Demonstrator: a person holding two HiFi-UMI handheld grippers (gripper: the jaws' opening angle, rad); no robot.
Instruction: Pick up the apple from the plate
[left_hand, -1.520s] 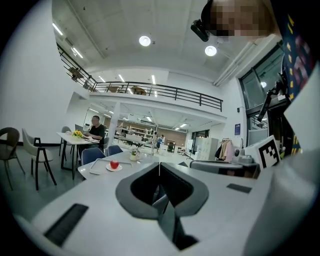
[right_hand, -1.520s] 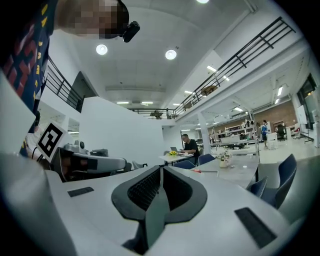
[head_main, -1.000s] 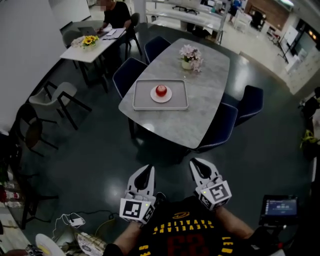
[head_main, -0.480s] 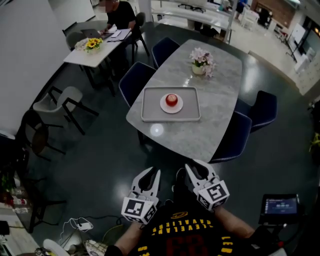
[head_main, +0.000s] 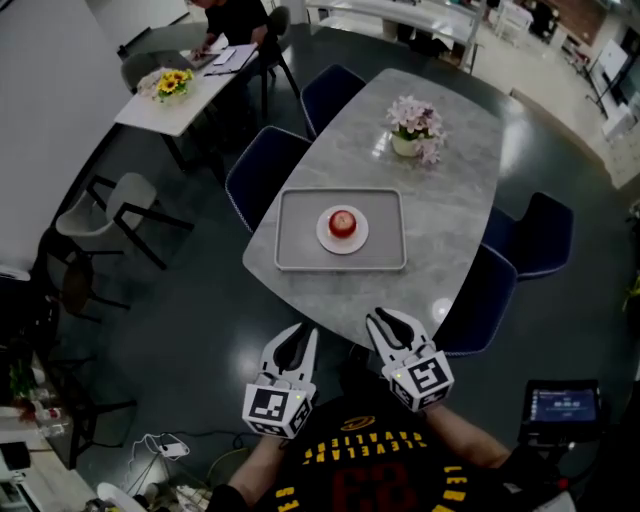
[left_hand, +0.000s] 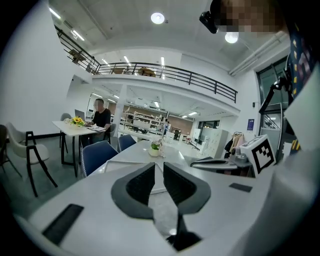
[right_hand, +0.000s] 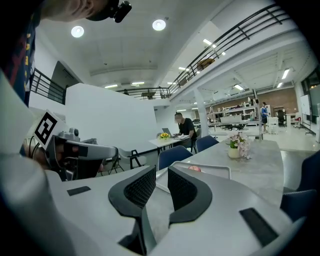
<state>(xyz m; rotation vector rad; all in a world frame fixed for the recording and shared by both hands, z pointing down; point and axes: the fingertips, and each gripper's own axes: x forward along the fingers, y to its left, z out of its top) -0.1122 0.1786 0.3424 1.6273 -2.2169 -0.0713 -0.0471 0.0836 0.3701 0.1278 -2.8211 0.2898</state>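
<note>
A red apple (head_main: 343, 221) sits on a small white plate (head_main: 328, 240), in a grey tray (head_main: 290, 255) on the marble table (head_main: 450, 200). Both grippers hover short of the table's near edge, well away from the apple. My left gripper (head_main: 297, 331) has just been opening its jaws; in the left gripper view (left_hand: 159, 165) a narrow gap shows with nothing in it. My right gripper (head_main: 386, 318) is open too, with empty jaws. In the right gripper view (right_hand: 161, 170) the apple (right_hand: 196, 169) peeks over the right jaw, inside the tray (right_hand: 215, 170).
A vase of pink flowers (head_main: 415, 125) stands at the table's far end. Blue chairs (head_main: 262, 165) (head_main: 480, 300) (head_main: 545, 235) ring the table. A side table (head_main: 165, 100) with a person seated is far left, next to a white chair (head_main: 120, 205). A small screen (head_main: 560, 408) glows at lower right.
Both grippers have come forward toward the table, whose near edge now lies just ahead of the fingertips. The left jaws have parted slightly.
</note>
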